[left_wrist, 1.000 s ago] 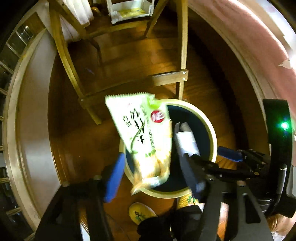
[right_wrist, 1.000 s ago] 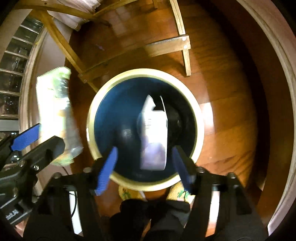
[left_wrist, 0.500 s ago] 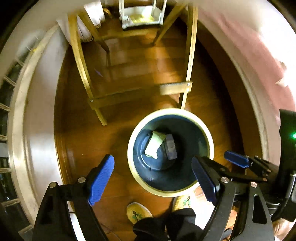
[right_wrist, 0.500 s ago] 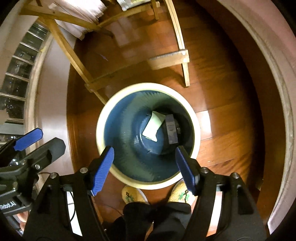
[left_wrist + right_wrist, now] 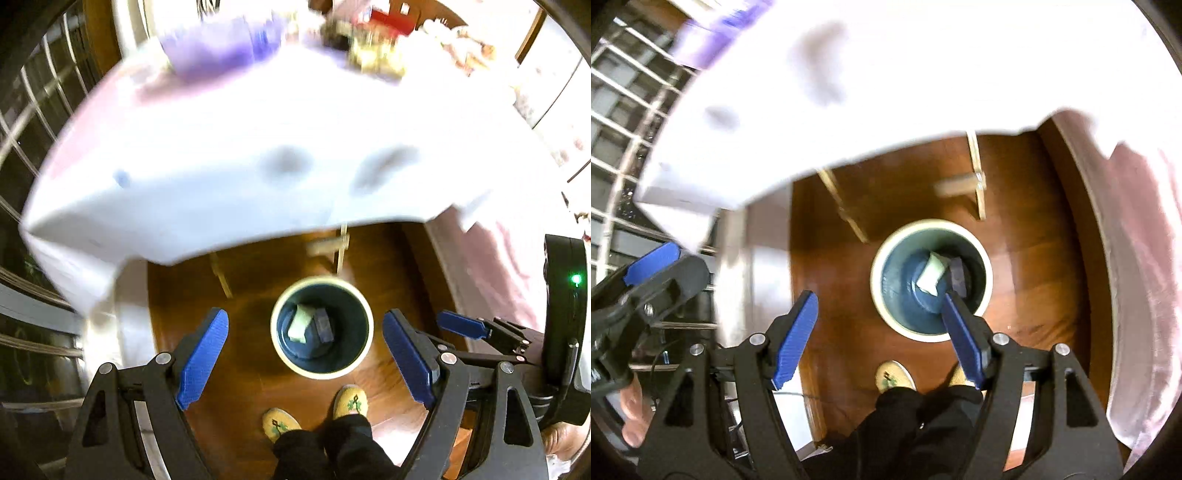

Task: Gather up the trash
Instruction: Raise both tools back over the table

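Observation:
A round bin with a cream rim and dark blue inside stands on the wooden floor; it also shows in the right wrist view. In it lie a pale green snack wrapper and a dark carton, seen in the right wrist view too: wrapper, carton. My left gripper is open and empty, high above the bin. My right gripper is open and empty, above and left of the bin.
A table with a white cloth fills the upper view, blurred, with purple and red items on top. Wooden chair legs stand behind the bin. My slippered feet are near the bin. Glass-paned doors are at left.
The wrapper and the carton dropped from the open grippers into the bin. Both grippers then rose well above it, so the tabletop came into view.

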